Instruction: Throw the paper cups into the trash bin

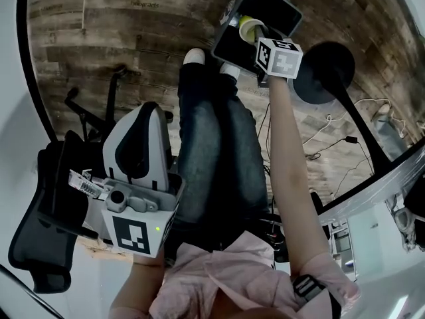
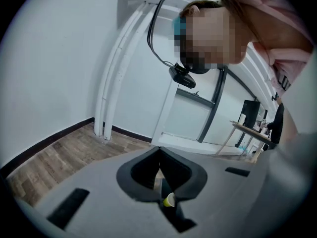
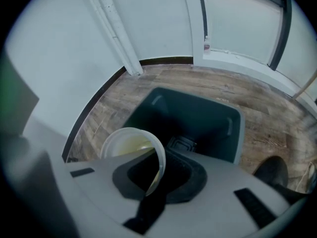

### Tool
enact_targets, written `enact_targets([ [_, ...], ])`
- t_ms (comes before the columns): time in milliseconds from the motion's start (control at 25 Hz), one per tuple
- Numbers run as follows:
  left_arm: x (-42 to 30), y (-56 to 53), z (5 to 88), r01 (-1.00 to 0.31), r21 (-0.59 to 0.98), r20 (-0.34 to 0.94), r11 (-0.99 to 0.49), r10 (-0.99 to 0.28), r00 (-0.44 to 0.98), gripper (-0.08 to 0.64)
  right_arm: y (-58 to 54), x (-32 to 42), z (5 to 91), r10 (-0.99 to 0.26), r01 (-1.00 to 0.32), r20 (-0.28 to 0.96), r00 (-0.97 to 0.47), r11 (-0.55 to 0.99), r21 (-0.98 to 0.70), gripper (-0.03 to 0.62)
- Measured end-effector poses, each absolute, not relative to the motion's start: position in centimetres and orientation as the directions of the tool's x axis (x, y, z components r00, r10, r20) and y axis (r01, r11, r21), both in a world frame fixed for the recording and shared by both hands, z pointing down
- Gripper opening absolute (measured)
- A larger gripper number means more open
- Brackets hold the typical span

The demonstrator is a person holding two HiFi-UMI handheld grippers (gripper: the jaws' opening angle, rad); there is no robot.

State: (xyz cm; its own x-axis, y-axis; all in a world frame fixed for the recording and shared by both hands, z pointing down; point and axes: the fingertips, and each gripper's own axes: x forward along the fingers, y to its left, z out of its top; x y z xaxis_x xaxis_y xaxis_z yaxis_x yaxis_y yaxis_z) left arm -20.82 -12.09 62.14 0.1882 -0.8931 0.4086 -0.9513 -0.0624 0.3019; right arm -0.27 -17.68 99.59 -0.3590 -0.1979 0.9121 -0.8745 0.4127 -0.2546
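Observation:
My right gripper [image 1: 257, 33] reaches out at arm's length over the dark open trash bin [image 1: 282, 8] on the wooden floor. It is shut on the rim of a white paper cup [image 1: 248, 26] with a yellowish inside. In the right gripper view the cup [image 3: 126, 145] lies on its side with its wall pinched between the jaws of that gripper [image 3: 157, 175]. The bin [image 3: 198, 118] lies straight beyond it. My left gripper [image 1: 136, 135] hangs low at my left side, shut and holding nothing. In the left gripper view a thin slit in that gripper [image 2: 159, 182] shows the distant cup [image 2: 169, 200].
My legs in dark jeans [image 1: 219, 151] stand just short of the bin. A black office chair [image 1: 53, 205] is at the left. A black round stand base [image 1: 325, 72] and loose cables [image 1: 332, 131] lie on the floor at the right. A white desk edge [image 1: 372, 198] runs along the lower right.

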Motion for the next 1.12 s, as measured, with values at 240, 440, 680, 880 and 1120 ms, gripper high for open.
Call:
enact_targets([
  [240,-21.5,-11.9,63.3,-0.954,0.296,0.4,-0.052,-0.9,0.173,0.015,-18.1,-1.0,102.4,-0.184,-0.885,0.922,-0.342,0.392,-0.251,0.041],
  [440,-21.7,-11.8,64.6,-0.955,0.292,0.396,-0.051,-0.903,0.169,0.015,-17.2,-0.5,104.7,-0.151,-0.913,0.943,-0.298,0.335,-0.234,0.041],
  [680,-21.5,-11.9,66.5,-0.949,0.309,0.381,-0.062,-0.906,0.183,0.015,-16.7,0.3,107.3,-0.147,-0.949,0.952,-0.27,0.205,-0.238,0.041],
  [880,-22.0,-11.9,68.1,-0.951,0.302,0.365,-0.069,-0.913,0.182,0.015,-17.3,-0.4,109.0,-0.154,-0.954,0.953,-0.262,0.193,-0.231,0.041],
  [1120,-22.5,-12.3,68.5,-0.954,0.294,0.358,-0.065,-0.917,0.173,0.015,-16.9,0.3,110.0,-0.16,-0.965,0.956,-0.248,0.132,-0.228,0.043],
])
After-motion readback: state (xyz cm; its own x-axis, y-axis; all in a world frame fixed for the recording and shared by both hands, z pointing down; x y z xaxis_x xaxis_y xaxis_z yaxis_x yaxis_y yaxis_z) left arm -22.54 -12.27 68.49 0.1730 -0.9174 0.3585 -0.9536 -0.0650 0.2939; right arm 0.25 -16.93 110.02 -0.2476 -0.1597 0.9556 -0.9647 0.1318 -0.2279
